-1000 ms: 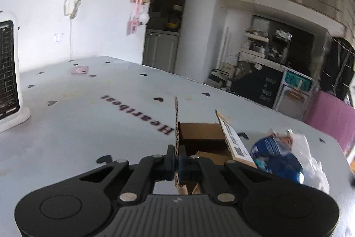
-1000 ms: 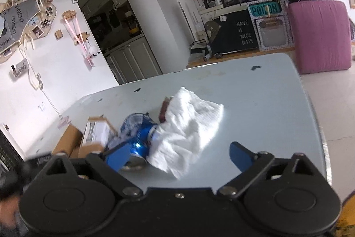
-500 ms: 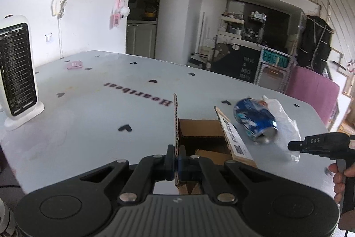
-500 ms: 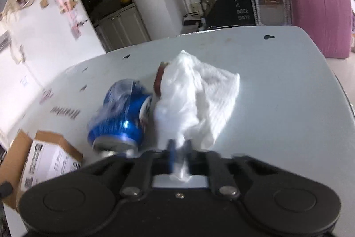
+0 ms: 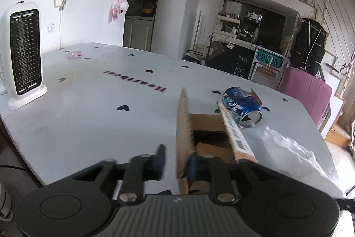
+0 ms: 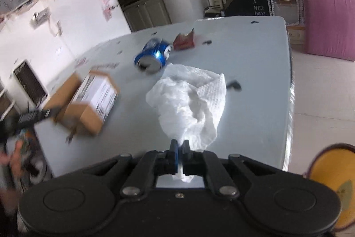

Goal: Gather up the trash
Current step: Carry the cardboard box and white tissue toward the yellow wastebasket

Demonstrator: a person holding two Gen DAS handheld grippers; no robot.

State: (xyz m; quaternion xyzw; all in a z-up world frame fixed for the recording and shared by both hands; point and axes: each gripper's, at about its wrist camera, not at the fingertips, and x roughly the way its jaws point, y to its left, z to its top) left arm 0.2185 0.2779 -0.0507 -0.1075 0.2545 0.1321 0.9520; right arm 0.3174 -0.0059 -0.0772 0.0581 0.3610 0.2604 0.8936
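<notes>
An open cardboard box (image 5: 208, 132) stands on the pale table (image 5: 99, 108), and its upright left flap (image 5: 183, 126) sits between the fingers of my left gripper (image 5: 176, 160). The jaws are opening and the left finger stands clear of the flap. My right gripper (image 6: 179, 148) is shut on a corner of the white paper towel (image 6: 190, 103), which trails over the table. A crushed blue can (image 6: 153, 54) lies on its side beyond it, next to a red wrapper (image 6: 184, 41). The left wrist view shows the can (image 5: 241, 106) just right of the box.
A white heater (image 5: 24, 52) stands at the table's left edge and a pink card (image 5: 74, 54) lies far back. A pink cushion (image 6: 328, 21) sits on the floor beyond the table. A round yellow thing (image 6: 328, 181) is low at the right. A person's hand (image 6: 13, 154) holds the left gripper.
My left jaws have parted off the box flap. My right gripper shut on the paper towel and pulled it back from the can, baring the red wrapper.
</notes>
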